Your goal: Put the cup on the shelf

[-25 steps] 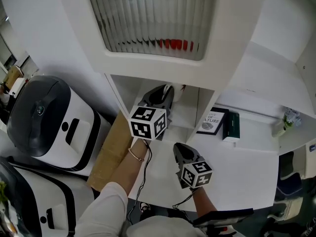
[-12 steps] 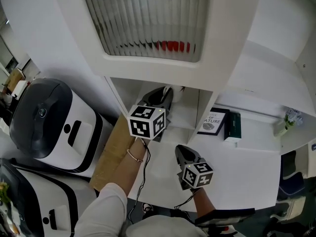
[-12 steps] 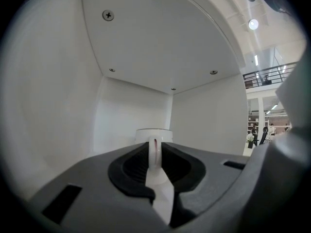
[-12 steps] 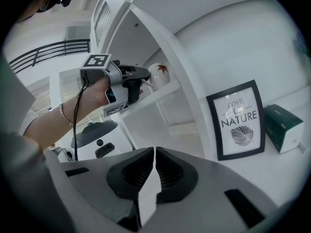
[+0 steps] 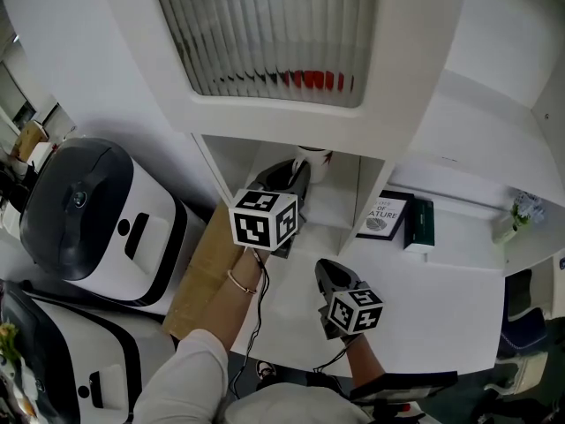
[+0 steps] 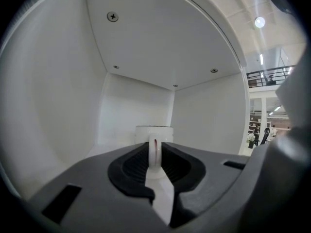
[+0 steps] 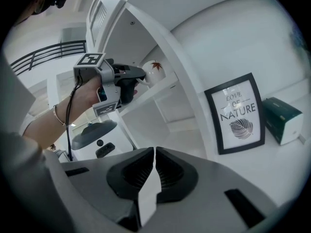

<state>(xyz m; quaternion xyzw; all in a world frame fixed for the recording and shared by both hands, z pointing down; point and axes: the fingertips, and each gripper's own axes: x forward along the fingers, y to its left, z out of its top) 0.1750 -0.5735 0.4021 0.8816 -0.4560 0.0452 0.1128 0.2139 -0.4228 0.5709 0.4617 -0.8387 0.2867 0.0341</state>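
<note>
1. Head view: the left gripper [image 5: 291,173], grey plastic with a black-and-white marker cube, reaches into an open compartment of the smooth white shelf [image 5: 334,203]; the cup [image 5: 315,159], glossy white and round, stands just past its tip inside that compartment; the right gripper [image 5: 325,267] hangs lower over the plain white table [image 5: 424,299], well apart from the cup; a black-framed print [image 5: 382,215] and a dark green box [image 5: 418,223] stand right of the compartment, under a ribbed glass panel [image 5: 274,34].
2. Left gripper view: the ribbed black pads are pinched on the cup's thin loop handle [image 6: 154,152]; the cup's body stands upright behind them; the flat matte walls meet a ceiling board dotted with screw heads.
3. Right gripper view: its ribbed pads meet with nothing between them; beyond, the left gripper holds the cup by the handle at the shelf board's level; a red leaf marks the cup's side; whether its base rests on the board cannot be told.
4. Head view against a second earlier: the cup shows more plainly beyond the left gripper's tip; both grippers sit much where they were.
</note>
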